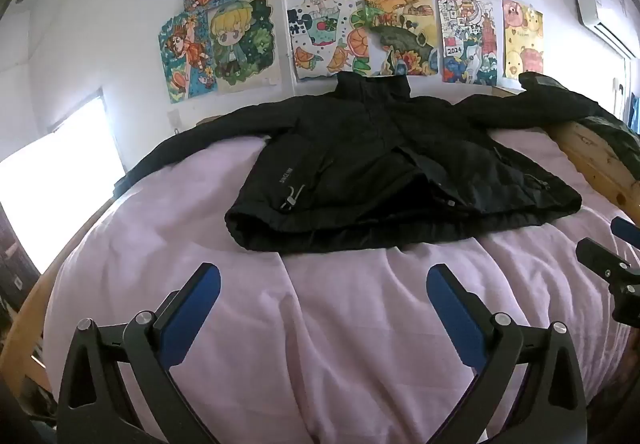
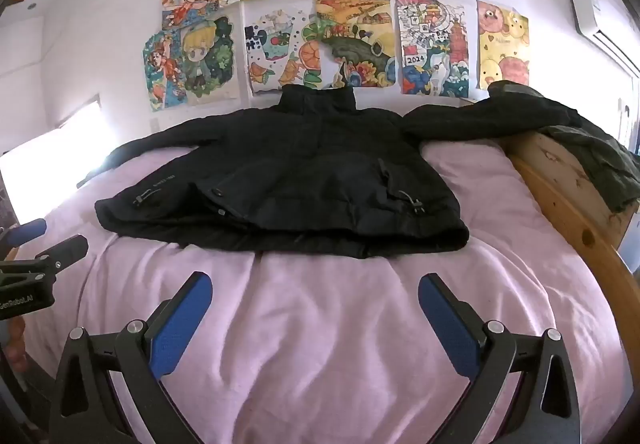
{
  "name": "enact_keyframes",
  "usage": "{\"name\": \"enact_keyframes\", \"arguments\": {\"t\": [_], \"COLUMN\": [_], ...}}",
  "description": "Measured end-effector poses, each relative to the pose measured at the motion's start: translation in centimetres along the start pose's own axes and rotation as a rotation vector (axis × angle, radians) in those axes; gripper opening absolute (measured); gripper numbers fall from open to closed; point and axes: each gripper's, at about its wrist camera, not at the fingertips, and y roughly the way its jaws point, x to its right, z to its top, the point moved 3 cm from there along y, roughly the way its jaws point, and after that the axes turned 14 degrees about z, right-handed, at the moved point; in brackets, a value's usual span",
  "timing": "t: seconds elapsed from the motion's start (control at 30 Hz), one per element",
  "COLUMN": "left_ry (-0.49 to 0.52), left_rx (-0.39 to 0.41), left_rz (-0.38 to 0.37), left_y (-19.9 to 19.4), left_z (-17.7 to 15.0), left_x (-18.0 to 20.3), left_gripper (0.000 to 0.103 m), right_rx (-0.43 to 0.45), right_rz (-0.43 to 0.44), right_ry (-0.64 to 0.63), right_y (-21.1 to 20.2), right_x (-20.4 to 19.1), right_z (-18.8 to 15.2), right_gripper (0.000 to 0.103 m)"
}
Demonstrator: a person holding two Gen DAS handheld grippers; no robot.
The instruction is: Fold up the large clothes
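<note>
Left wrist view: left gripper (image 1: 323, 276) at frame bottom, jaws wide apart, nothing btwn them, over pink bedding (image 1: 320, 324). Black jacket (image 1: 380, 172) lies spread flat mid-frame, collar toward the drawings (image 1: 360, 4) on the wall, sleeves out to both sides. Right wrist view: right gripper (image 2: 315, 284) also spread wide, empty, jacket just beyond its tips. Wood bed frame (image 2: 560, 196) at right.

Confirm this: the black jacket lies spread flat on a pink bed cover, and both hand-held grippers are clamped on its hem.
Wrong on the grip. The left hand-held gripper and right hand-held gripper are open above the pink bed cover, short of the black jacket. Both wrist views show it.
</note>
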Motion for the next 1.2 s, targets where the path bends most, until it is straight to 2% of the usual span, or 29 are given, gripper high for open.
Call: {"name": "enact_keyframes", "arguments": {"t": [1.2], "left_ry": [0.007], "left_rx": [-0.005], "left_rz": [0.001], "left_y": [0.01], "left_z": [-0.01], "left_x": [0.00], "left_gripper": [0.101], "right_rx": [-0.009], "right_rz": [0.000], "right_ry": [0.011], "right_y": [0.26], "right_x": [0.23], "right_z": [-0.13], "right_gripper": [0.103]}}
